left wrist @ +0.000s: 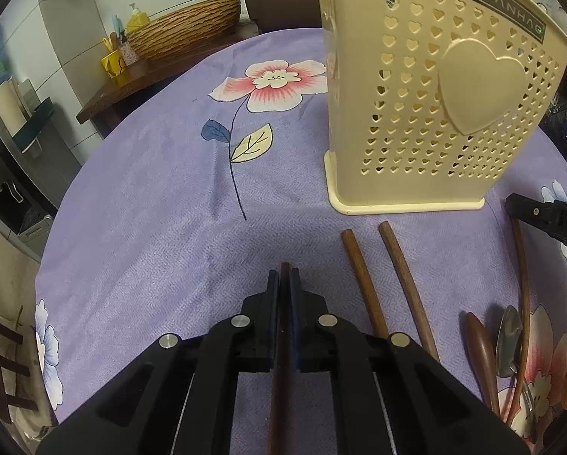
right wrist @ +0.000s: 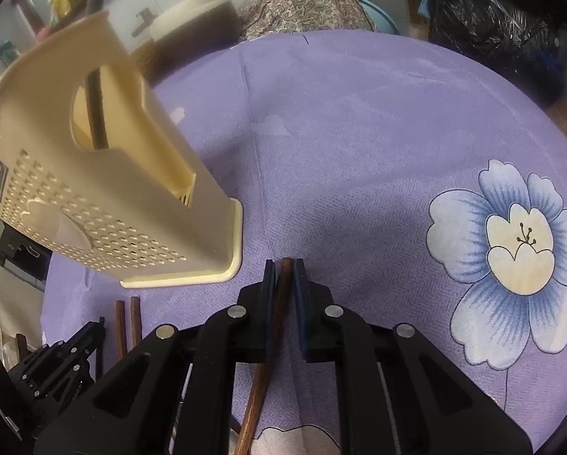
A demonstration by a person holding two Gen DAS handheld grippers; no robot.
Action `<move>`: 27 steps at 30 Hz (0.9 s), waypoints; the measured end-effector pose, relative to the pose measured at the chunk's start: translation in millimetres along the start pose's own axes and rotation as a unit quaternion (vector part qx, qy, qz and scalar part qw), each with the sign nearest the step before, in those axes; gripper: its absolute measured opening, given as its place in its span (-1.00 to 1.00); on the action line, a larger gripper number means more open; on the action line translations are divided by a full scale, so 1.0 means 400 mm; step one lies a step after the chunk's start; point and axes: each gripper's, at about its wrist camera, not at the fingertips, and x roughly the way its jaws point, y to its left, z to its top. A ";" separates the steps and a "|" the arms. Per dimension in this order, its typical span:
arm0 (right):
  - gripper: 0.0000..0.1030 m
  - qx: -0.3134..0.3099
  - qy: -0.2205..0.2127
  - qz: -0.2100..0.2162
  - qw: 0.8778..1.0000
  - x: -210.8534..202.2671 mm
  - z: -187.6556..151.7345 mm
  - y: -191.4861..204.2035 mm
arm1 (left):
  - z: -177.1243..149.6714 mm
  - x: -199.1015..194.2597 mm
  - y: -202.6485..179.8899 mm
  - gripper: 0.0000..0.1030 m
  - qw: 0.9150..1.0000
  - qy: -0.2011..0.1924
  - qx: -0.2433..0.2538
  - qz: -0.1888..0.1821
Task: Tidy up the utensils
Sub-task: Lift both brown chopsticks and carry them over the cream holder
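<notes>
I had my left gripper (left wrist: 284,278) pinching a dark wooden chopstick (left wrist: 281,341) close to its blunt end, the fingers (left wrist: 271,303) pressed onto it from both sides, and my right gripper (right wrist: 284,276) clamped on another wooden stick (right wrist: 279,303), which sat slanted between its fingers. The cream utensil holder (left wrist: 435,113) stood upright on the purple-clothed table (left wrist: 151,208) at about one o'clock from my left hand and ten o'clock from my right, just beyond two loose chopsticks (left wrist: 382,284). I judged the risks plain: the slanted stick could swivel or slip out as I lifted, a long handle could catch the holder's rim or tip that light plastic box, and my two grippers, working near each other, could collide or knock the spoons (left wrist: 507,337) lying at three o'clock.
</notes>
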 end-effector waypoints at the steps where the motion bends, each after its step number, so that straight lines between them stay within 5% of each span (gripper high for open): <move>1: -0.80 0.000 -0.005 0.002 1.000 -0.007 -0.002 -0.002 | 0.001 -0.005 0.001 -0.87 1.000 -0.006 -0.001 0.001; 10: -0.81 0.004 -0.073 0.095 0.993 -0.163 0.020 0.011 | 0.031 -0.139 0.041 -0.87 0.996 -0.087 -0.028 -0.015; 18: -0.83 -0.051 -0.131 0.160 0.977 -0.350 0.051 0.070 | 0.059 -0.338 0.083 -0.88 0.981 -0.186 -0.052 -0.031; 27: -0.83 -0.103 -0.190 0.179 0.960 -0.508 0.089 0.123 | 0.079 -0.426 0.078 -0.88 0.971 -0.232 -0.054 -0.028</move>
